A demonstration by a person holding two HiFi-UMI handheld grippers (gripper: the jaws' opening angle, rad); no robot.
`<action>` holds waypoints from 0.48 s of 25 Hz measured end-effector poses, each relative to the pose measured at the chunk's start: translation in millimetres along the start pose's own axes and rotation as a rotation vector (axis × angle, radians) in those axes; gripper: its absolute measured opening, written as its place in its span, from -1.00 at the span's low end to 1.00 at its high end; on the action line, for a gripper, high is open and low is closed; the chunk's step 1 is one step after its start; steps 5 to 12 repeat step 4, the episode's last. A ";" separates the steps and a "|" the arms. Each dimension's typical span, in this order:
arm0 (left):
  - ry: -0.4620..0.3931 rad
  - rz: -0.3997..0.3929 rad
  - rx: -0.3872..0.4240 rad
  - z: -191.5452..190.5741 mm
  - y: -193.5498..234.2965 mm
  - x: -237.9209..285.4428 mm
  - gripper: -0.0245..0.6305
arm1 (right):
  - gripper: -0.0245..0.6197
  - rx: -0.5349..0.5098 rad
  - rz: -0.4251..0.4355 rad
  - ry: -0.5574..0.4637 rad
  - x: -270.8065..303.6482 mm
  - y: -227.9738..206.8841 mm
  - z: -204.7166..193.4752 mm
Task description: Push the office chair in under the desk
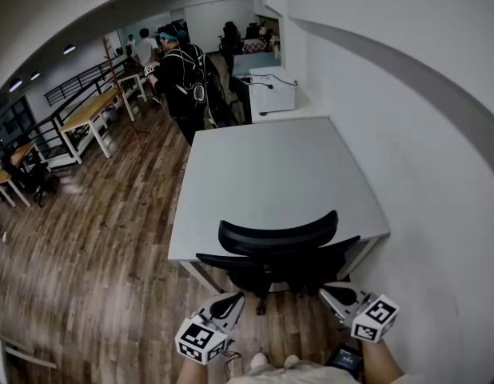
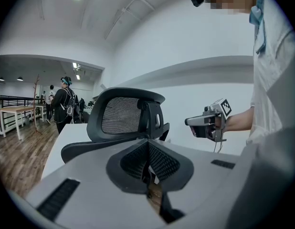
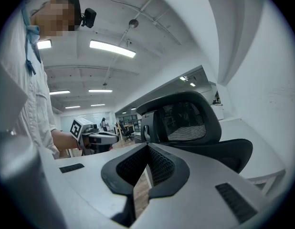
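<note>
- While the head view lays out the whole bench [image 1: 271, 166] from above, with the office chair [image 1: 279, 250] at its near edge, only the gripper views show the chair's mesh from behind at its own height.
- The left gripper view takes in the right gripper [image 2: 188, 122] held level beside the chair's headrest [image 2: 123, 113]. The right gripper view shows the left gripper [image 3: 114, 137] in the same way.
- On the left gripper [image 2: 148, 175] the fingers are together with nothing between them, and so are those of the right gripper [image 3: 146, 173].
- From above, both grippers sit just behind the chair back, one on each side. I cannot tell whether either touches it.
- The chair is black, with a curved headrest above a wide mesh back. It faces the bench, its back towards the person, and stands between the two near bench legs [image 1: 201, 275].
- A white wall [image 1: 423, 174] runs along the right of the bench, and a white cabinet [image 1: 271, 93] stands at the far end.
- A person in dark clothes [image 1: 181, 74] stands on the wooden floor [image 1: 87, 246] far left, near long wooden tables [image 1: 87, 114].
</note>
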State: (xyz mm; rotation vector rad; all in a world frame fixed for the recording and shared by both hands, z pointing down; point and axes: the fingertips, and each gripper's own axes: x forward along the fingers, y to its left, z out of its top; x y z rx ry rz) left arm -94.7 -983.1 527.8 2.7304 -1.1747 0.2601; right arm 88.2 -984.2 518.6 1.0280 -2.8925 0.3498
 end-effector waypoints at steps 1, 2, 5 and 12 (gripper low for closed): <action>-0.011 0.007 0.008 2.6 5.8 0.7 -0.92 | -0.82 -0.012 0.005 -0.008 5.5 -3.1 3.1; -0.024 0.018 0.017 5.6 13.5 1.2 -0.92 | -0.82 -0.026 0.014 -0.018 13.1 -6.6 6.9; -0.050 0.048 0.030 12.0 30.4 1.1 -0.92 | -0.82 -0.054 0.038 -0.038 30.6 -13.3 15.2; -0.050 0.048 0.030 12.0 30.4 1.1 -0.92 | -0.82 -0.054 0.038 -0.038 30.6 -13.3 15.2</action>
